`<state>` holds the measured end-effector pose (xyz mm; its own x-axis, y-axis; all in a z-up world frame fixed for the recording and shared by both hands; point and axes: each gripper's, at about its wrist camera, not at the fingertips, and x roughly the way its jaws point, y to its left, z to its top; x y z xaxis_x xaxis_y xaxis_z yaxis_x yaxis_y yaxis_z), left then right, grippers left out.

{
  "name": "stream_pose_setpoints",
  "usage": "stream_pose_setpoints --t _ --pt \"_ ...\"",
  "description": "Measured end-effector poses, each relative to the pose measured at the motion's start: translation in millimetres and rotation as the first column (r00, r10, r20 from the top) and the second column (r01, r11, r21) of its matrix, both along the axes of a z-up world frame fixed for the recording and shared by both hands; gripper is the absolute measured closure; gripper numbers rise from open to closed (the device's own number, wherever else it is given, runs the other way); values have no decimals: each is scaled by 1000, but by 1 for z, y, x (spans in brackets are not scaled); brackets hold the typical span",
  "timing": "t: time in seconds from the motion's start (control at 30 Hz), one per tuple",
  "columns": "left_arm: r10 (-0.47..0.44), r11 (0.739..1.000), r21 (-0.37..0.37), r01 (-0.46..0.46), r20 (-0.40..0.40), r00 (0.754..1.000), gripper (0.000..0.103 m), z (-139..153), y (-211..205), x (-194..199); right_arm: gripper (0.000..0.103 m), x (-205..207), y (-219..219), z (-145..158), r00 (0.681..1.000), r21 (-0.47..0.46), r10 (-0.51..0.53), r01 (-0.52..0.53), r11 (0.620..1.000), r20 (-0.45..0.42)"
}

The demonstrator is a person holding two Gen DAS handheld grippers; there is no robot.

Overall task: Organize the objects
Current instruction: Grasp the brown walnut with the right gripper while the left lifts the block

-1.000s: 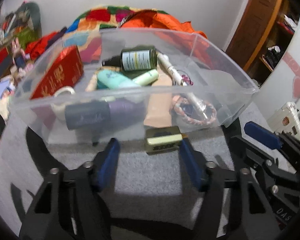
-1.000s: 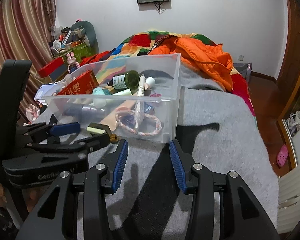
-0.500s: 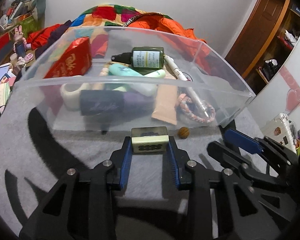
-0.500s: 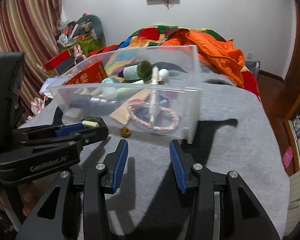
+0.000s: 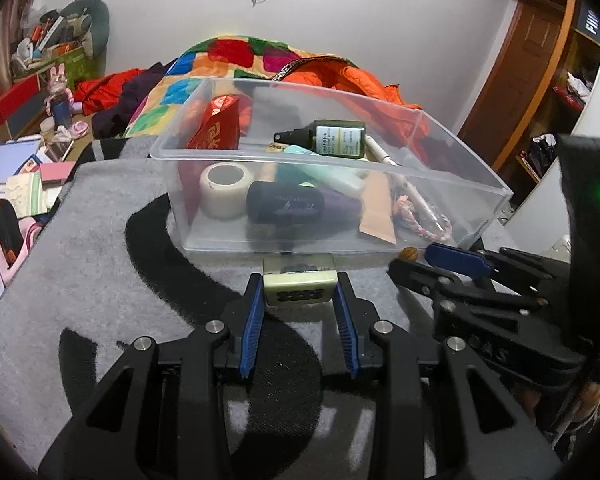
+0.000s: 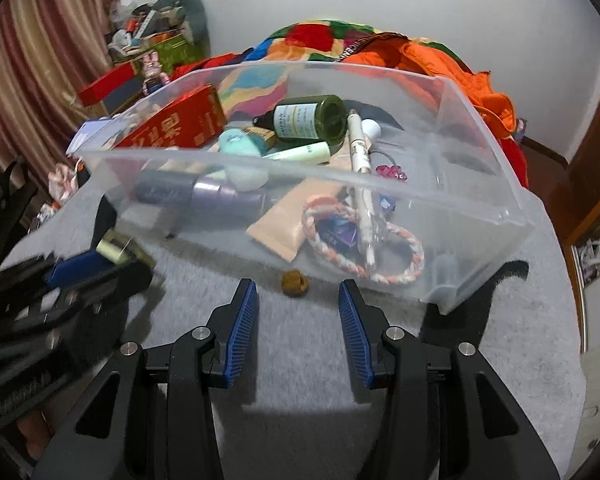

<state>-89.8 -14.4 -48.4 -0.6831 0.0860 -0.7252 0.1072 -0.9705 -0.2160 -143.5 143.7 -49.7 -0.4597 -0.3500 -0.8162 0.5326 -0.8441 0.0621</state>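
My left gripper [image 5: 299, 294] is shut on a small pale-green case [image 5: 300, 289] with a dark front, held just in front of the clear plastic bin [image 5: 372, 164]; it also shows at the left of the right wrist view [image 6: 118, 249]. The bin holds a red box [image 6: 176, 126], a green bottle [image 6: 308, 118], a tape roll [image 5: 226, 189], a dark tube [image 5: 286, 208] and a rope ring [image 6: 364, 248]. My right gripper [image 6: 298, 304] is open and empty, just short of a small brown ball [image 6: 294, 283] on the grey blanket in front of the bin.
The grey blanket [image 5: 100, 272] with black markings covers the bed. An orange jacket [image 6: 452, 68] and a patchwork quilt [image 5: 236, 52] lie behind the bin. Clutter, books and boxes [image 5: 24, 168] are at the left. A wooden door [image 5: 528, 60] is at the right.
My left gripper closed on the pale-green case and has lifted and drawn back a little with it. My right gripper moved forward toward the brown ball and the bin.
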Motion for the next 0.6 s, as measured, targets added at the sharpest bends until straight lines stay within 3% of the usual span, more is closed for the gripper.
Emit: stream_pose_setpoints --t 0.13,0.2,0.6 --pt "-22 999 -24 22 -18 1000 69 3 7 3 86 2 -3 -1 1000 16 -4 4 1000 -15" --pt "-29 999 -22 29 -20 999 69 3 9 4 91 3 -2 0 1000 12 -4 5 1000 -18" --pt "-40 999 -36 38 -66 997 69 24 9 7 91 20 8 21 996 -82 14 -22 996 -87"
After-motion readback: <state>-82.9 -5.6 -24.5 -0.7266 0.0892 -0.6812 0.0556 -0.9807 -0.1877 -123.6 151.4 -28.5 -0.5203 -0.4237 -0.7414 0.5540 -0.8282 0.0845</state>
